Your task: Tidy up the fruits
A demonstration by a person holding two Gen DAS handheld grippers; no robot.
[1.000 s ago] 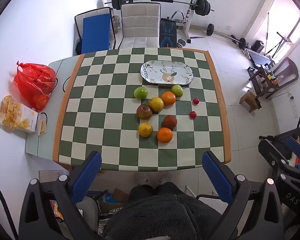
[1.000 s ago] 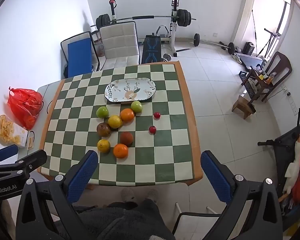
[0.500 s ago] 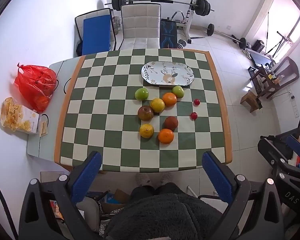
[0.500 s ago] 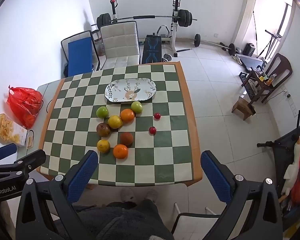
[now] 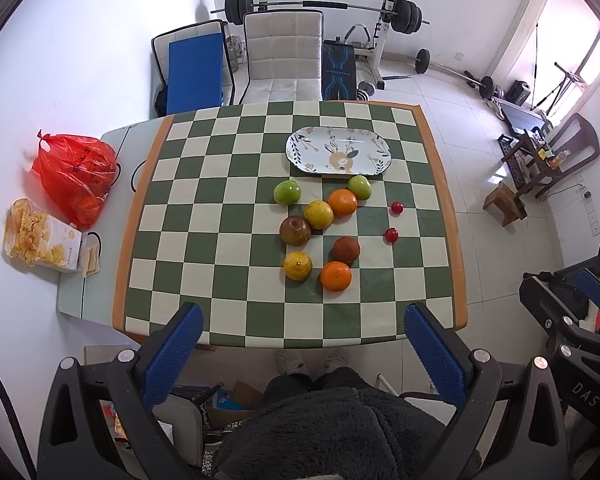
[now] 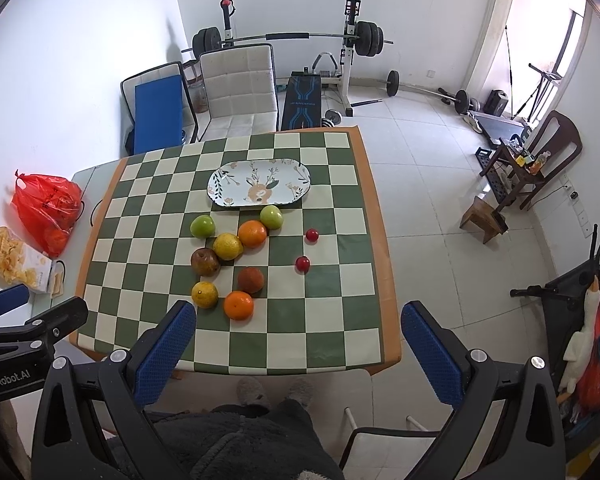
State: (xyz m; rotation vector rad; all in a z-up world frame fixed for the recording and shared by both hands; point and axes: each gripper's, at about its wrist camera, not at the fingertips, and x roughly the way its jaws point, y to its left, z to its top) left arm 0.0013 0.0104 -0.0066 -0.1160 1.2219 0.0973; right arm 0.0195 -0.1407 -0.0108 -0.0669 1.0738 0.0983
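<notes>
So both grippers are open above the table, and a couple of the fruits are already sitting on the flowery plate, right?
Not quite. Both the left gripper and the right gripper are open above the table, but the flowery plate holds nothing; all the fruits, like the nearest orange, lie on the checkered cloth, as the left wrist view shows.

Both wrist views look down from high, well back — sharing the checkered table (image 5: 180, 216) and fruit.

From my left wrist view, the person (image 5: 340, 424) holding the rig is cut off at the bottom edge; I see only a dark fleecy garment and slippers. The red bag (image 5: 74, 176) hides most of its contents, orange shapes showing dimly through. The two small red fruits (image 5: 394, 220) are too small for me to identify. The right gripper's body (image 5: 572, 344) runs off the right edge.
</notes>
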